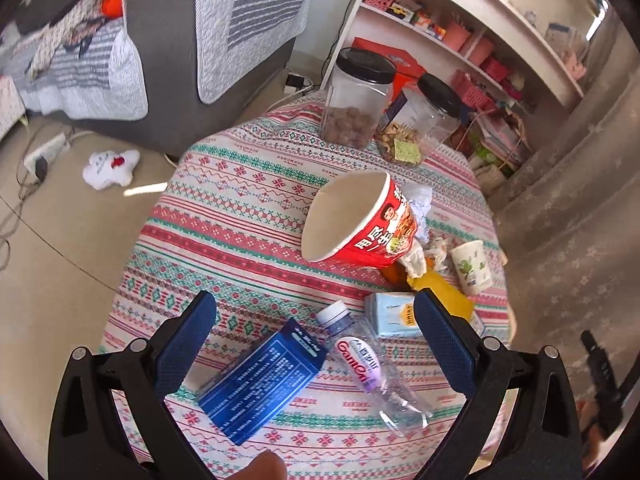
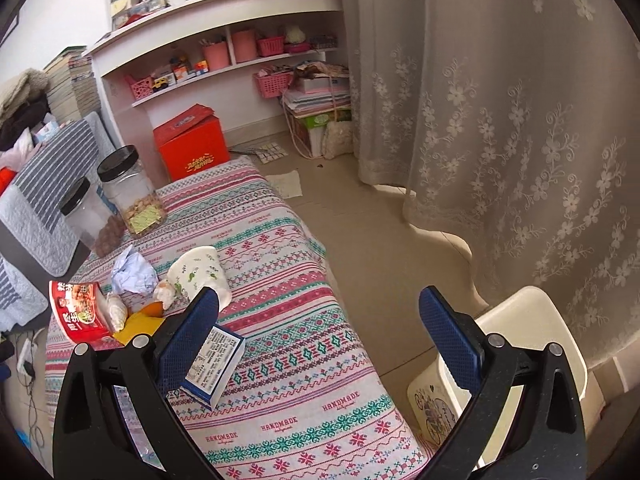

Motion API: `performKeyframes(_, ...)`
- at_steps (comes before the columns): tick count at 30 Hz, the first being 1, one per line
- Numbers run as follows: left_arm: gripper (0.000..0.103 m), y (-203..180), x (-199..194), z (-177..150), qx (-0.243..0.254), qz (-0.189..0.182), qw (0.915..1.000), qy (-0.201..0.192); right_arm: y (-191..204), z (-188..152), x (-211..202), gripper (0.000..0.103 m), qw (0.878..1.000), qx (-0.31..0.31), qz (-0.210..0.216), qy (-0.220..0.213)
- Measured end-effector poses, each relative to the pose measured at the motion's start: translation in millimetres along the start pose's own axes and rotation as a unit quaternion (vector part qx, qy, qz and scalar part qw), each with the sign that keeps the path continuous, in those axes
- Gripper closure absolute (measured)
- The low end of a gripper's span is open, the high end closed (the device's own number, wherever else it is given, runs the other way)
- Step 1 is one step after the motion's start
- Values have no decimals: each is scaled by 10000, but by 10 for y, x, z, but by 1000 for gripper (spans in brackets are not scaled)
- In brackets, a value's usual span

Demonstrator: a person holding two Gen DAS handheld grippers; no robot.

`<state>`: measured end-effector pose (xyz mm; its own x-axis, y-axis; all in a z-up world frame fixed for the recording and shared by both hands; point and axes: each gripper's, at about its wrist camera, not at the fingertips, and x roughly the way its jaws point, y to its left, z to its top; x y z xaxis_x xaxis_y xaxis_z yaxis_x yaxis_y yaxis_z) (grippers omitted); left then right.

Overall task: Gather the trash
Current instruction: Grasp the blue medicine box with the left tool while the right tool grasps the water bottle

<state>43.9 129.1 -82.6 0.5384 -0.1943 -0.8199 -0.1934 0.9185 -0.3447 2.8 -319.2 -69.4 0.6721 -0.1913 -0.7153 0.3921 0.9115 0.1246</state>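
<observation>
Trash lies on a table with a patterned cloth point(image 1: 240, 208). A blue box point(image 1: 260, 384) and a clear plastic bottle point(image 1: 368, 368) lie below and between the fingers of my open left gripper point(image 1: 315, 304). Beyond them a red noodle cup point(image 1: 356, 220) lies on its side, with a light-blue carton point(image 1: 392, 314), a yellow wrapper point(image 1: 444, 292), a paper cup point(image 1: 470, 266) and crumpled paper point(image 1: 420, 204) close by. My right gripper point(image 2: 319, 300) is open over the table's edge, its left finger just above a blue-and-white box point(image 2: 218, 360). The paper cup point(image 2: 200, 276) and noodle cup point(image 2: 80, 312) lie behind it.
Two black-lidded snack jars point(image 1: 356, 100) point(image 1: 424, 120) stand at the table's far end. A cream plastic bin point(image 2: 532, 320) sits on the floor by the lace curtain point(image 2: 500, 120). A sofa point(image 1: 180, 60), white shelves point(image 2: 224, 40) and a red box point(image 2: 192, 148) surround the table.
</observation>
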Motion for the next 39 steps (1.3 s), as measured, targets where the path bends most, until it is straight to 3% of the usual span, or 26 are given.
performKeyframes(3, 7, -80, 106, 38, 105, -211, 9996, 172, 13, 6, -41, 7, 9999, 63, 144, -13)
performKeyframes(9, 7, -327, 397, -48, 943, 414, 9919, 743, 243, 38, -74, 7, 9985, -81, 534, 112)
performKeyframes(15, 7, -100, 588, -336, 1576, 1248, 9647, 1703, 440, 39, -104, 7, 9952, -328, 881, 265)
performKeyframes(20, 7, 114, 796, -508, 1715, 1436, 9499, 2185, 675, -71, -88, 7, 9912, -768, 997, 399)
performKeyframes(24, 8, 32, 975, -585, 2041, 1364, 9405, 2348, 903, -206, 6, 7, 9831, -1302, 1104, 662)
performKeyframes(25, 10, -5, 1028, -612, 2163, 1364, 9368, 2387, 970, -248, 44, 7, 9793, -1458, 1162, 787)
performKeyframes(29, 40, -32, 1233, -712, 2494, 1496, 9218, 2561, 1307, -428, 173, 7, 9585, -2099, 1456, 1263)
performKeyframes(30, 40, -16, 1262, -725, 2540, 1533, 9201, 2559, 1406, -481, 184, 7, 9521, -2279, 1539, 1334)
performKeyframes(32, 42, 32, 1232, -699, 2476, 1398, 9258, 2492, 1587, -585, 184, 7, 9396, -2616, 1686, 1425)
performKeyframes(35, 45, 141, 1045, -560, 2189, 1082, 9426, 2276, 1861, -720, 182, 7, 9186, -3020, 1971, 1618)
performKeyframes(39, 45, 270, 666, -277, 1648, 807, 9683, 1693, 2230, -897, 236, 7, 8931, -3519, 2103, 1854)
